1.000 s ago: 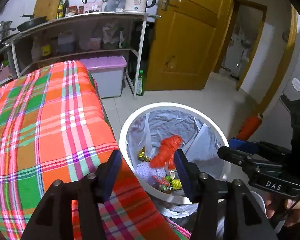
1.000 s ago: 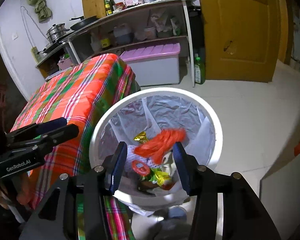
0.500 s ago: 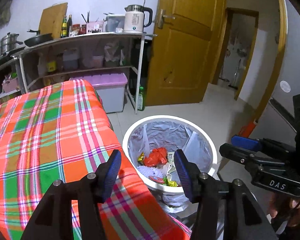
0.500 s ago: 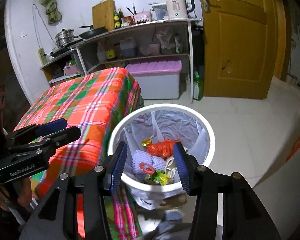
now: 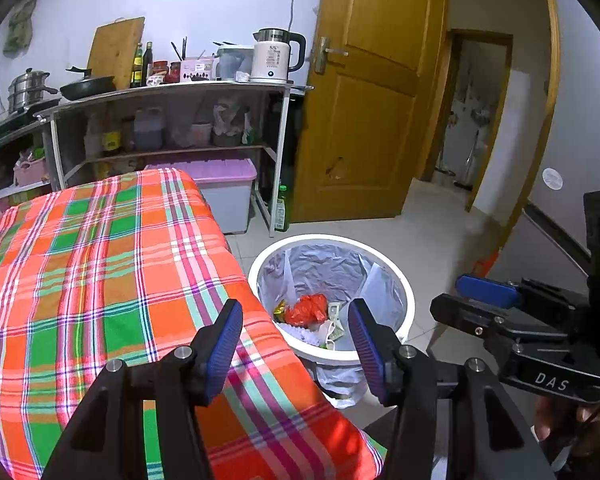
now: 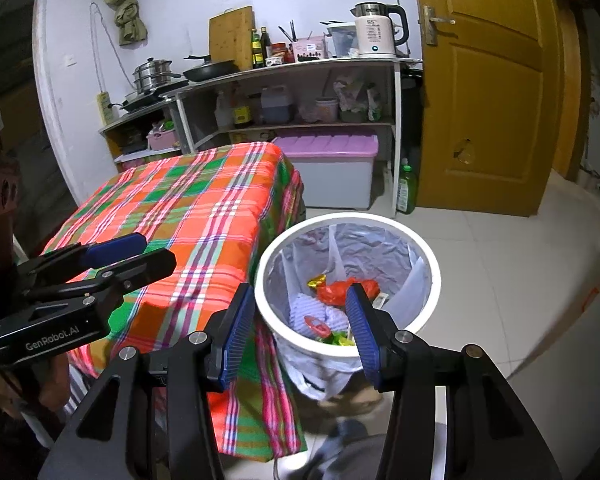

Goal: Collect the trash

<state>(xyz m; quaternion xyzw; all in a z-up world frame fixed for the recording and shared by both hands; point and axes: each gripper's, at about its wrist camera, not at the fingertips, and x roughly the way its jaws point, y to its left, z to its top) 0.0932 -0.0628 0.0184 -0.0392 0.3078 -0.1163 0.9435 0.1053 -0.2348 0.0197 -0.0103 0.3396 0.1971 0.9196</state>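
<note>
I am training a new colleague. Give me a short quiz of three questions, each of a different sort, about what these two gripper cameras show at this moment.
1. True or false: the left gripper holds a piece of trash.
2. Multiple choice: where does the red crumpled bag lie? A) on the plaid tablecloth B) in the white trash bin C) on the floor tiles
3. Fill in: on the top shelf, nearest the wooden door, stands a white electric ____.

Key
1. False: nothing is between its fingers, and the right gripper is empty too.
2. B
3. kettle
</note>
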